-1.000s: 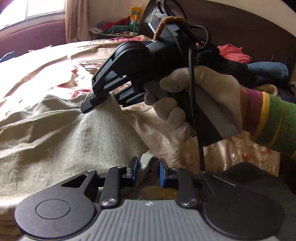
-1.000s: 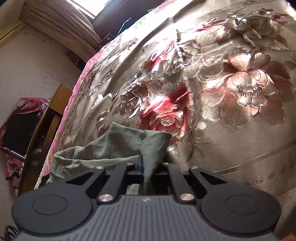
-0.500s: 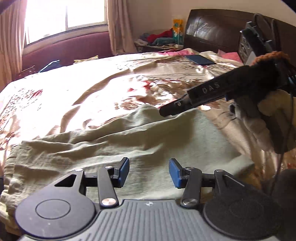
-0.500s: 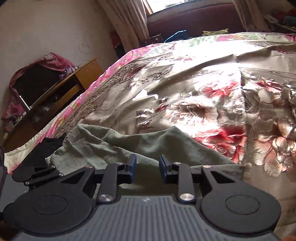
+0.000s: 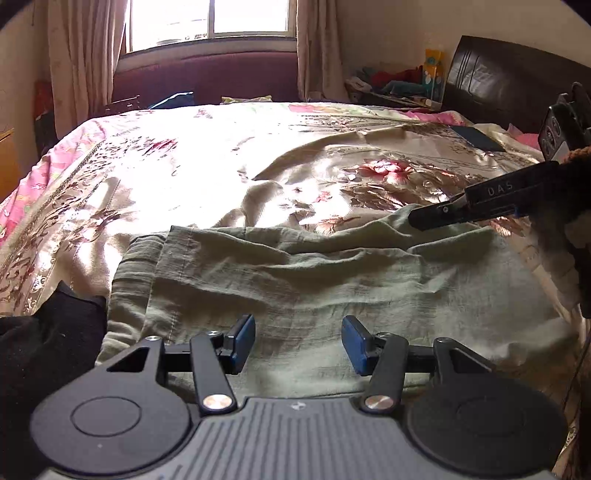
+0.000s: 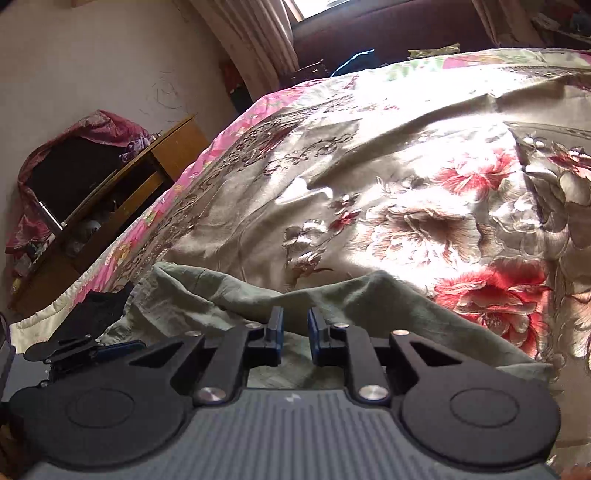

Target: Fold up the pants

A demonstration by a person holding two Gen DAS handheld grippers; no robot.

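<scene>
Sunlit from the window (image 5: 207,18), the floral bedspread (image 5: 207,162) covers the whole bed, with the dark headboard (image 5: 509,81) at the right. On its near part lie the olive-green pants (image 5: 295,280), folded and wrinkled, beside a black garment (image 5: 55,332). Above them the left gripper (image 5: 298,341) has its jaws opening, nothing between its blue pads. The right gripper (image 6: 295,334), at the pants' far edge, is closing on a narrow empty gap.
</scene>
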